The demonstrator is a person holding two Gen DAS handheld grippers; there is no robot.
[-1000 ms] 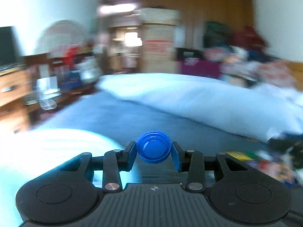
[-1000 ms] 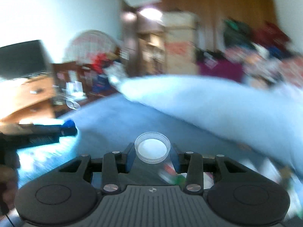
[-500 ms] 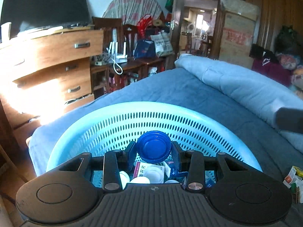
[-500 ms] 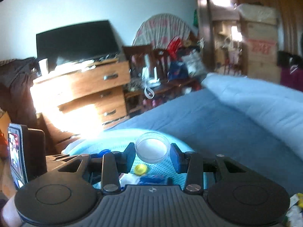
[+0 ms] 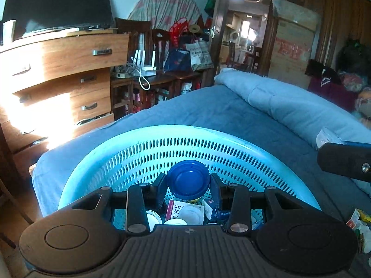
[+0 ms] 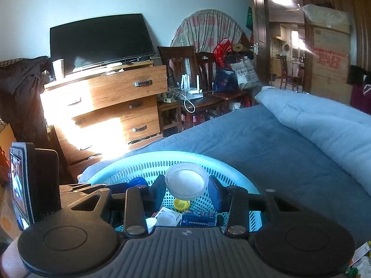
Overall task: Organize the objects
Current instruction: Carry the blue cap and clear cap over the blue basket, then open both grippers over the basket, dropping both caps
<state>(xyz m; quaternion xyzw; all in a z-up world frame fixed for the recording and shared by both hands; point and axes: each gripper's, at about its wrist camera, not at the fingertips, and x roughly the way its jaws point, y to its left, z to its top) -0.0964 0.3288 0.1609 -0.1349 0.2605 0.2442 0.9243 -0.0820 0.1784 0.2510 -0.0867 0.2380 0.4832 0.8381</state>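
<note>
The left gripper (image 5: 188, 181) pinches a blue bottle cap (image 5: 188, 178) above the near side of the light-blue perforated basket (image 5: 139, 148) on the bed (image 5: 208, 108); just right, the right gripper (image 6: 186, 186) pinches a clear lid (image 6: 186, 182).

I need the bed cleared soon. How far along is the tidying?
Done: several lids and packets already lie in the turquoise basket. In hand: left gripper holds a blue cap, right gripper a clear lid, both over the basket. Left: loose packets on the bed.

Blue-covered bed (image 5: 208, 113), pale blue perforated basket (image 5: 185, 139) resting on it, rolled light-blue quilt (image 5: 289, 108) alongside.
</note>
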